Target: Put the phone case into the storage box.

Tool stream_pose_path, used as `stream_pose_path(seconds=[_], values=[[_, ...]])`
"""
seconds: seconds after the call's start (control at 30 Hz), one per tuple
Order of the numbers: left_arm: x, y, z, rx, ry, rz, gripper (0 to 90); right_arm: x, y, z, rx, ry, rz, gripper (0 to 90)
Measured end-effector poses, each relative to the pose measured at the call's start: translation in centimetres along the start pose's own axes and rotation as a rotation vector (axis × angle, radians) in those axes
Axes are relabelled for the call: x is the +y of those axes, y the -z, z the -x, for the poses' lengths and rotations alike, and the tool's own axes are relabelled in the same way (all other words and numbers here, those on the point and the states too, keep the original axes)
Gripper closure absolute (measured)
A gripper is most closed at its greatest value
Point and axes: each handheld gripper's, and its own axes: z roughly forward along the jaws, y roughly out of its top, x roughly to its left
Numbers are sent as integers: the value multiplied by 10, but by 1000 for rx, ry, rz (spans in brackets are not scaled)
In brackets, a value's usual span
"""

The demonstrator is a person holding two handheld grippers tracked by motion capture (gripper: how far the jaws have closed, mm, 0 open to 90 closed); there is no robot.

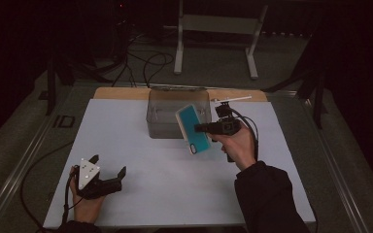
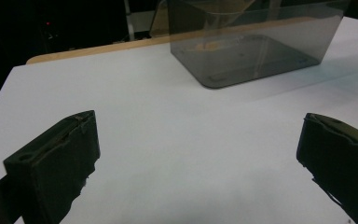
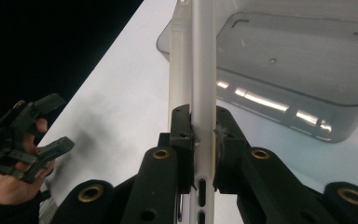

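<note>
I see the teal phone case [image 1: 194,129] clamped edge-on between my right gripper's [image 1: 200,128] fingers [image 3: 182,135], held in the air just in front of the smoky plastic bin [image 1: 162,112]. My left gripper [image 1: 108,170] rests low on the white tabletop [image 1: 141,170], fingers [image 2: 56,161] wide apart around nothing.

A white sheet [image 1: 141,145] covers the table. The right gripper [image 1: 199,128] is held above the sheet's middle, its jaws clamped on a teal phone case [image 1: 193,128] that is lifted and tilted, just in front of a clear grey box [image 1: 165,116] standing at the far edge. The left gripper [image 1: 109,167] rests near the near left corner, jaws spread with nothing between them.
</note>
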Motion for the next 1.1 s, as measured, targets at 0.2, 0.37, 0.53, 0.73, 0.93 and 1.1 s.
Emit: stream_pose_path(seconds=[0.2,0.37,0.53,0.73,0.93,1.1], values=[[-1,-1,1,-6,2,-2,4,7,-2,0,-8,4,12,818],[-1,-2,1,-5,0,-6,4,12,-4,-1,-20,1,15,818],[-2,-3,0,-4,4,-13,4,17,-6,-2,-20,-4,25,818],[-2,-2,-1,-3,9,-7,4,24,-8,-1,-41,-4,31,818],[-2,-3,-1,-2,9,-9,4,31,-8,0,-75,-4,36,818],[-2,-3,-1,-2,9,-11,4,36,-9,2,-98,-9,37,818]])
